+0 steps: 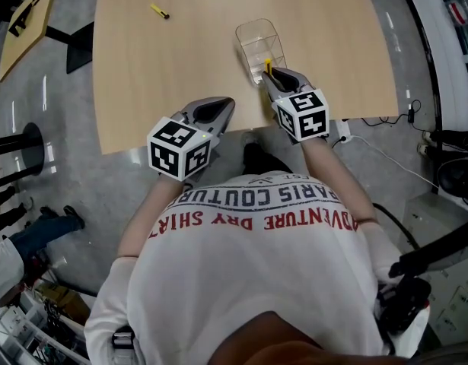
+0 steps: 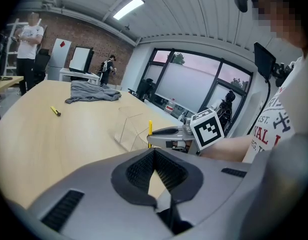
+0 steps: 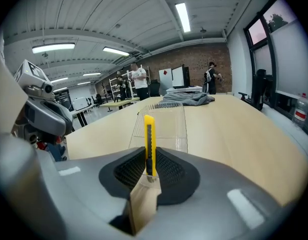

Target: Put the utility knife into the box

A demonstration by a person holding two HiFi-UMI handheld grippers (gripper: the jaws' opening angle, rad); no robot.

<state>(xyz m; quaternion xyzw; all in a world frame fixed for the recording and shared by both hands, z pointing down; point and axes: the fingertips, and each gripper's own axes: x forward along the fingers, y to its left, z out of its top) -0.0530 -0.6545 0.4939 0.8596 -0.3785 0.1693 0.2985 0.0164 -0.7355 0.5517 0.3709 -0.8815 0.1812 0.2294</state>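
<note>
Right gripper view: right gripper [image 3: 149, 159] clamps utility knife [image 3: 149, 134] upright (left gripper [image 2: 155, 154] closed, empty).

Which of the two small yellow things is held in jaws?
The utility knife, clamped upright in the right gripper at the clear box. The other yellow thing lies loose on the table, far from it.

the table [image 1: 218, 67] is viewed steeply from overhead; both gripper views are taken low above it; the clear box [image 1: 260, 44] is shared by all.

Utility knife [image 3: 149, 139] base hidden within right tool [image 3: 149, 175].
</note>
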